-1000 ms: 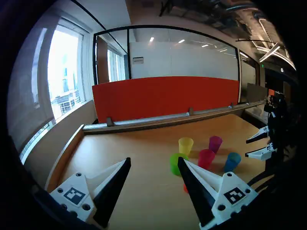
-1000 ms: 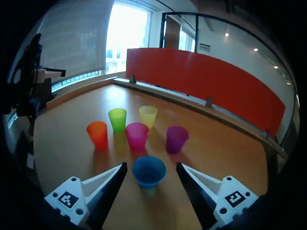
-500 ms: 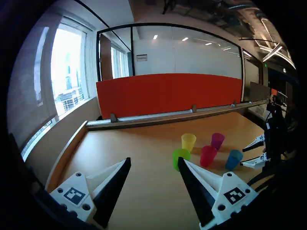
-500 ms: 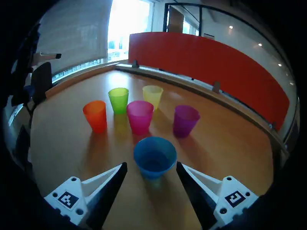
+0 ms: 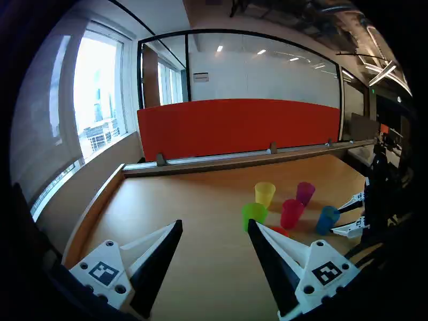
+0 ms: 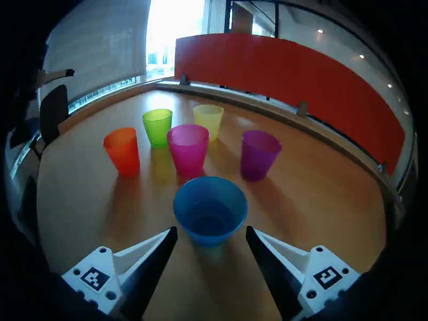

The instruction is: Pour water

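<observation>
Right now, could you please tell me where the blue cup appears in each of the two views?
Left gripper view: the blue cup stands at the right, rightmost of the cup cluster.
Right gripper view: the blue cup is low in the centre, nearest of the cups, just ahead of the open right hand-held gripper.
Shared landmark: the red partition standing behind the cups.

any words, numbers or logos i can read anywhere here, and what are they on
No readable words or numbers.
Small white rectangular sign on the far glass wall: too small and blurred to read.
Square black-and-white coded markers on the left gripper and the right gripper: patterns, no letters.
Coloured plastic cups: plain, no print.
</observation>
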Demonstrator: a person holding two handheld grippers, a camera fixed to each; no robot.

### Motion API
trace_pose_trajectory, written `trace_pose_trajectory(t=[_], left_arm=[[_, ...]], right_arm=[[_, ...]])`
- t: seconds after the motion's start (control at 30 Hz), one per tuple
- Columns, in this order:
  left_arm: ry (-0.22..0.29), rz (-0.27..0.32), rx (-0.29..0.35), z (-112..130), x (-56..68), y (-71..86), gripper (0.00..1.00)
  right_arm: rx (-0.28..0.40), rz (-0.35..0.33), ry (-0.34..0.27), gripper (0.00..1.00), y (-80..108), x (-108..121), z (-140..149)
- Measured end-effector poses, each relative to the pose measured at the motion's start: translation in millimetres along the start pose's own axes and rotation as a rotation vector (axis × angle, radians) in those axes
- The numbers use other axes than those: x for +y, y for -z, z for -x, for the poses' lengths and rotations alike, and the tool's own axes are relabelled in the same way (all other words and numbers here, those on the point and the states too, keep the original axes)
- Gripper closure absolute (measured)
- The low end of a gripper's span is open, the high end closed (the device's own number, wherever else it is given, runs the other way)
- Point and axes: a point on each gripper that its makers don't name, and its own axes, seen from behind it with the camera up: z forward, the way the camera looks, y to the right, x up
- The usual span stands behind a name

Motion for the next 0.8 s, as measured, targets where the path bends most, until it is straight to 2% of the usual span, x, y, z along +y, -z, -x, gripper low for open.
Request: trace_pose_trajectory(t=[0.4,0.8], left_arm=[[0.004,-0.01,-0.01,4.4,1.6,0.0,0.1],[0.002,-0.009,-0.014,5.3,2.8,-3.1,0.1]], right_arm=[[0.012,-0.012,0.0,0.0,-17.3,-2.4,-4.0],[0.024,-0.018,0.012,0.01,-21.6,-0.7,-6.5]])
